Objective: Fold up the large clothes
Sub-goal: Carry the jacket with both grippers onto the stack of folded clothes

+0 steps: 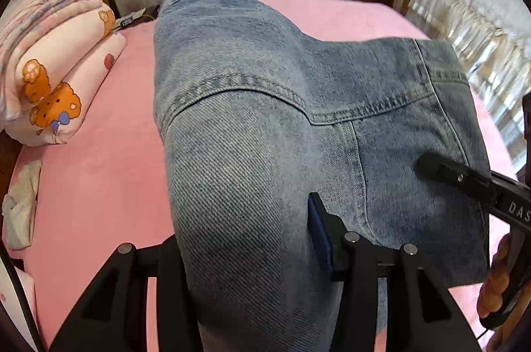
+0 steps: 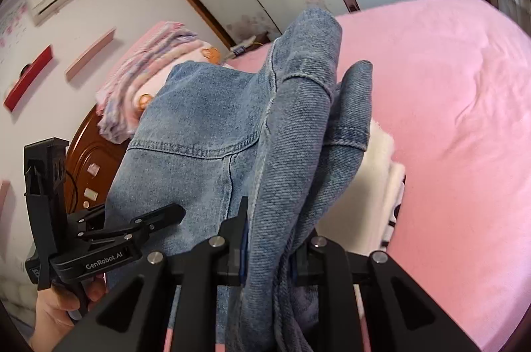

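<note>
Nearest each lens, a claw was clamped on denim. The left claw [image 1: 252, 252] gripped a thick, rounded fold of the jeans [image 1: 239, 119], its fingers pressed to either side of the cloth so that the bulk rose up and away from the camera. The right claw [image 2: 268, 252] pinched a bunched, several-layer edge of the jeans [image 2: 205, 119] between closed fingers; the gathered layers suggest that the grip was meant to keep stacked edges from slipping apart.

The two claws held the garment near each other: the right claw appeared at the lower right of the left view, against the denim, and the left claw appeared at the lower left of the right view, alongside a flat panel with a stitched yoke seam. Held this way, the jeans were off the bed [image 1: 99, 186] at the gripped end, draped between the claws; the probable purpose was to carry one part over another to make a fold. Whether the far end touched the mattress cannot be told.

Beyond the jeans lay the pink bed surface, bare in the middle. At its far left corner sat a folded quilt [image 1: 59, 60], well apart from the work, and a pale cloth [image 1: 20, 206] lay at the left edge.
</note>
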`<state>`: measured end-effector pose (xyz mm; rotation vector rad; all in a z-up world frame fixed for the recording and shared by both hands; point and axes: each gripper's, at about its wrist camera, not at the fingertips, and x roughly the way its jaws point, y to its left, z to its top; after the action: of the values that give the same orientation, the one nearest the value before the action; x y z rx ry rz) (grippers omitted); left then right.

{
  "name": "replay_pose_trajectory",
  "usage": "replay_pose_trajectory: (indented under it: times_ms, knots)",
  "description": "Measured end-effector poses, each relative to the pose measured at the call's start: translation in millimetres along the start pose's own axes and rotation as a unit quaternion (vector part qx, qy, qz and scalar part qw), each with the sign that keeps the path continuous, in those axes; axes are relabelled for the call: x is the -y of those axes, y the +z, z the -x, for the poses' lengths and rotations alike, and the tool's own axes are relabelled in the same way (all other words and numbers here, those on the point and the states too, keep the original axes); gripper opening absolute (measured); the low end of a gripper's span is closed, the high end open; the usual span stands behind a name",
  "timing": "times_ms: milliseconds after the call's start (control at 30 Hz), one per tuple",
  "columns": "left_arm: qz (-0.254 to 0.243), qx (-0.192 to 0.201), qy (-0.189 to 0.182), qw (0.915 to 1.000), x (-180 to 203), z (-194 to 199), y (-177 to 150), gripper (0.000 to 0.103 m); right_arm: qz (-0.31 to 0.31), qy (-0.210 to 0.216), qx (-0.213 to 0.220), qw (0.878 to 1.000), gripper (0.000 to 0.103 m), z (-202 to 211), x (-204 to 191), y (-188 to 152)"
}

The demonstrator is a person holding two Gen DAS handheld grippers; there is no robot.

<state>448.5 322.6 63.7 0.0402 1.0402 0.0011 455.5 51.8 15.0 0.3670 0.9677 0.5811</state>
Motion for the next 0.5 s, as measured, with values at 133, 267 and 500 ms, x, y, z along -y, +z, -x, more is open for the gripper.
replay_pose_trajectory:
  times_ms: [133, 267, 500]
  knots:
    - [-0.006, -0.029, 0.017, 0.9994, -9.8, -56.7, -0.1, 0.061, -0.021, -0.023, -0.038, 0.999, 0.021, -52.8, 33.9, -11.9]
    - [-0.016, 0.003, 0.039, 0.9991, -17.9, -68.3, -4.4, 0.089, -0.009, -0.014, -0.026, 1.0, 0.027, -66.4, 62.0, -23.2]
    - [-0.025, 0.055, 0.067, 0.9959, -21.0, -40.1, -19.6, 0.089, 0.065, -0.074, -0.042, 0.994, 0.037, -40.5, 30.9, -28.3]
